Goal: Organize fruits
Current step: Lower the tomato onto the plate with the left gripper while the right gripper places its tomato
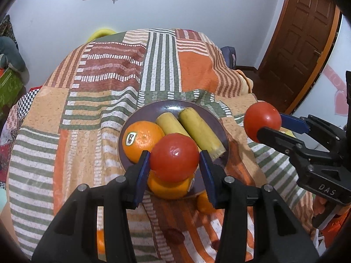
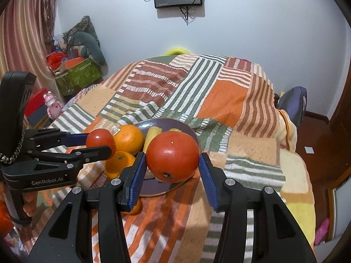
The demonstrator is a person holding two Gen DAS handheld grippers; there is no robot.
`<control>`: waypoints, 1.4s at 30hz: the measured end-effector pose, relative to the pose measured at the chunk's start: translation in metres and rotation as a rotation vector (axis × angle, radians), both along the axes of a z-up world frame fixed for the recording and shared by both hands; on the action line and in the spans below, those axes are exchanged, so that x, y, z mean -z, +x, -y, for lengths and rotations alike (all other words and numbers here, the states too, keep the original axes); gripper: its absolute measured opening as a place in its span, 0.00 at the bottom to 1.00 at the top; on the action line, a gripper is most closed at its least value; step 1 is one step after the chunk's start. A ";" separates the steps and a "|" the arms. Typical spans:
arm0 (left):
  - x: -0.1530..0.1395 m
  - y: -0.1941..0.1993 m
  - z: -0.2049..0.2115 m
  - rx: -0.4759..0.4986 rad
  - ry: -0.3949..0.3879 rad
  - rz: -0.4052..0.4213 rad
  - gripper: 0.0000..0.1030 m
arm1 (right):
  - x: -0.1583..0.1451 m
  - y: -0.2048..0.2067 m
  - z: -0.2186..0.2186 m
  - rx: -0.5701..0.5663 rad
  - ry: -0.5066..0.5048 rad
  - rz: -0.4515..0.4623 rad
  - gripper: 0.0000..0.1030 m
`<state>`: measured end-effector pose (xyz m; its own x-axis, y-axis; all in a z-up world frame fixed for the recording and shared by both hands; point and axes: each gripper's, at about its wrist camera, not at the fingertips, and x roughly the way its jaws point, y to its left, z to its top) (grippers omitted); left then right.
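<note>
Above the near rim of the purple plate (image 1: 221,129), the left gripper (image 1: 174,156) pinches a tomato (image 1: 174,156) between its blue pads, just over an orange (image 1: 169,188). Off to the right, the right gripper (image 2: 173,156) pinches a second tomato (image 2: 173,156) the same way, held in the air near the plate's right edge. Two banana pieces (image 1: 197,129) and another orange (image 1: 142,140) already lie on the plate, which rests on a striped blanket (image 1: 87,100). Each tomato looks smooth, fairly light and easily bruised, so a gentle squeeze across the widest middle seems safest; the glossy skin could slip.
</note>
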<state>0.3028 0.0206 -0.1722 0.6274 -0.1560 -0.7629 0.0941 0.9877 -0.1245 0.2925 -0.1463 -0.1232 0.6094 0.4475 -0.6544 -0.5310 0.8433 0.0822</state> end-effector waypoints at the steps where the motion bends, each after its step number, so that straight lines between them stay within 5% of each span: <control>1: 0.002 0.004 0.001 0.003 0.002 -0.002 0.44 | 0.002 0.004 -0.001 0.000 -0.003 -0.002 0.44; 18: 0.028 0.052 0.007 0.025 0.000 -0.053 0.44 | 0.044 0.073 -0.018 0.012 -0.050 -0.125 0.44; 28: 0.033 0.053 0.013 0.032 0.006 -0.054 0.44 | 0.053 0.078 -0.028 -0.006 -0.121 -0.123 0.46; 35: 0.033 0.053 0.012 -0.012 0.015 -0.068 0.72 | 0.053 0.078 -0.026 -0.022 -0.126 -0.140 0.48; 42: 0.025 0.042 0.002 -0.046 0.014 -0.060 0.72 | 0.046 0.063 -0.027 -0.046 -0.149 -0.118 0.50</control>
<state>0.3449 0.0190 -0.1972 0.5864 -0.1171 -0.8015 0.0416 0.9926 -0.1145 0.3550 -0.1190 -0.1689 0.5057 0.3660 -0.7812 -0.5631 0.8261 0.0225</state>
